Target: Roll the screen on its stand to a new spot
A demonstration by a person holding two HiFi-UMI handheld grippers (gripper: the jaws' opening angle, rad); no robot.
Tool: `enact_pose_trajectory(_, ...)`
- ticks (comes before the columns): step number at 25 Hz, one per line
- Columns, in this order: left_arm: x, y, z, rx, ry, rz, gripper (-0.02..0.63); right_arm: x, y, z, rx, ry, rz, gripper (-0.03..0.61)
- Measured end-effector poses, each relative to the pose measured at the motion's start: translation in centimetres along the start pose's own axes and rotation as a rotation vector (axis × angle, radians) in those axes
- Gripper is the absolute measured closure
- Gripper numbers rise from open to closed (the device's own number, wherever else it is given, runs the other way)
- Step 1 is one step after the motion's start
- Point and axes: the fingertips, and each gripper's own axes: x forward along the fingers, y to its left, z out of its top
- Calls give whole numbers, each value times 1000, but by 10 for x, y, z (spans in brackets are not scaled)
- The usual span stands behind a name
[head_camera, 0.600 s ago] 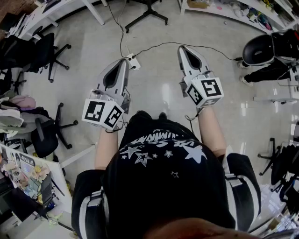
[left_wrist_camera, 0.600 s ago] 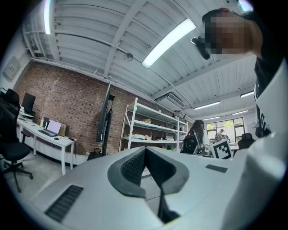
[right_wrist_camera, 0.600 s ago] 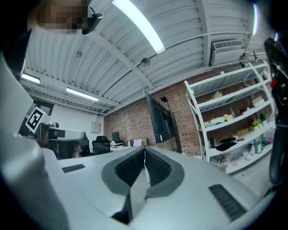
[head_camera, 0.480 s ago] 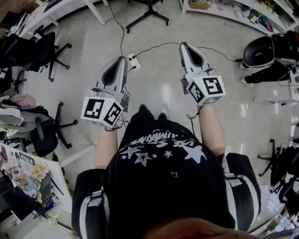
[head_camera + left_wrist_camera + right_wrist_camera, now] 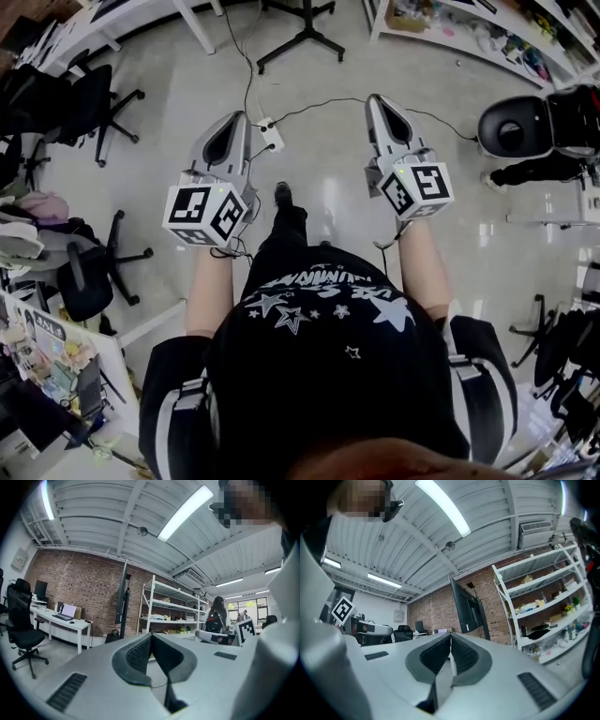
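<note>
The screen is a tall dark panel on a stand, seen nearly edge-on against the brick wall in the left gripper view. In the right gripper view the screen stands ahead, beside the white shelves. In the head view only a black wheeled base shows on the floor far ahead. My left gripper and right gripper are held level over the floor, well short of that base. The left gripper has its pads together with nothing between them, and so does the right gripper.
A white power strip with black cables lies on the floor just ahead of the left gripper. Black office chairs and desks stand at the left. White shelving runs along the top right, with a black chair below it.
The person has stepped forward, with one foot now out in front. Both grippers are carried along, and the wheeled base and power strip sit nearer. The jaws look unchanged.
</note>
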Motion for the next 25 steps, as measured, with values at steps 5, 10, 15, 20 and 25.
enact_pose_trajectory(5, 46, 42, 5, -35, -25, -36, 604, 43, -13, 4, -39, -13, -34, 572)
enact_pose_trajectory(10, 105, 85, 7, -60, -42, -66, 603, 94, -38, -1, -60, 14, -79, 572)
enact_pose_trajectory(15, 159, 128, 21, -52, -46, -87, 603, 157, -58, 5, -49, 7, -124, 572)
enact_pose_trajectory(20, 196, 158, 36, -38, -43, -122, 603, 212, -57, 10, -52, 6, -119, 572)
enact_pose_trajectory(25, 223, 194, 43, -32, -42, -128, 603, 261, -52, 3, -44, 13, -114, 572)
